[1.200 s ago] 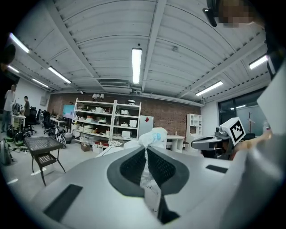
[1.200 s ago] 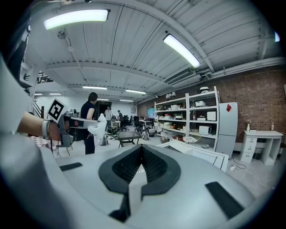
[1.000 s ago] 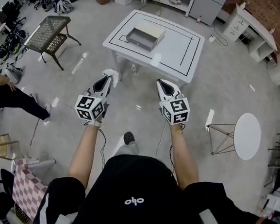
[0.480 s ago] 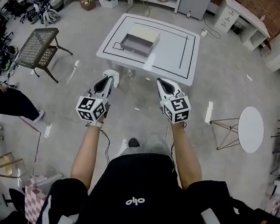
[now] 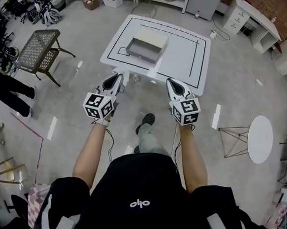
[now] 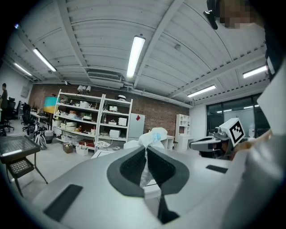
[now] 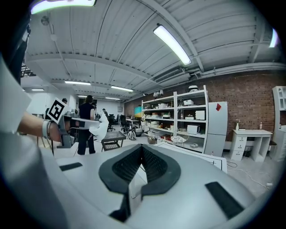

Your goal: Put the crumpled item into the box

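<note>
standing short of the white square table marked with black lines, the person holds both grippers out in front. the left gripper is clamped on the white crumpled wad with a blue patch, which sticks up past its tips, in the air near the table's near edge. the right gripper has its jaws pressed together with nothing between them. the shallow grey open box sits on the table's left part, apart from the wad.

Layout at table.
Box on table, toward its left edge; left gripper, crumpled item in its jaws, and right gripper side by side before near edge; mesh stand left, round table right.
</note>
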Motion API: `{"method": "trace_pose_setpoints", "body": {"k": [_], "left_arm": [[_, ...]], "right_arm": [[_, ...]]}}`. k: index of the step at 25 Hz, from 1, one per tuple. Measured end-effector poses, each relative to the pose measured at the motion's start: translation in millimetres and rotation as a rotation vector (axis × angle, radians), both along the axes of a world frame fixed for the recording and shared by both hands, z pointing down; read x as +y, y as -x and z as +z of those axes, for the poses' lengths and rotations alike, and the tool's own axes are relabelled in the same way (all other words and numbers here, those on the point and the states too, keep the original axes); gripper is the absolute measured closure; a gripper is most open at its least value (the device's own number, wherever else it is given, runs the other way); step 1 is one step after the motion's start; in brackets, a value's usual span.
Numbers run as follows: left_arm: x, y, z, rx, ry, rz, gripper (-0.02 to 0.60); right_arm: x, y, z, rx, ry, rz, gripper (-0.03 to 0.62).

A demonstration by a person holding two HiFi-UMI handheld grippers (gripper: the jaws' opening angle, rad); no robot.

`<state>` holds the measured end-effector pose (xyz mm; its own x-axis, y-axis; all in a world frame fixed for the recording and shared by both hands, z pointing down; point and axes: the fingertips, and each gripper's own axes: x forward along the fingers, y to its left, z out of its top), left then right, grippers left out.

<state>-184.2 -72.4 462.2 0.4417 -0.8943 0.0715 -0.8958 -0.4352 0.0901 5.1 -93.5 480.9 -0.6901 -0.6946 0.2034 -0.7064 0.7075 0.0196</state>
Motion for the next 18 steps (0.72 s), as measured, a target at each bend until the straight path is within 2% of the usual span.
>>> {"method": "trace_pose_setpoints", "body": {"k": [8, 18], "left_arm": [[-94, 26, 4, -0.024, 0.015, 0.013, 0.569], [-214, 28, 11, -0.035, 0.060, 0.044, 0.569]], "right_arm": [[-94, 24, 2, -0.021, 0.002, 0.015, 0.591], [-210, 31, 10, -0.033, 0.043, 0.039, 0.591]]}}
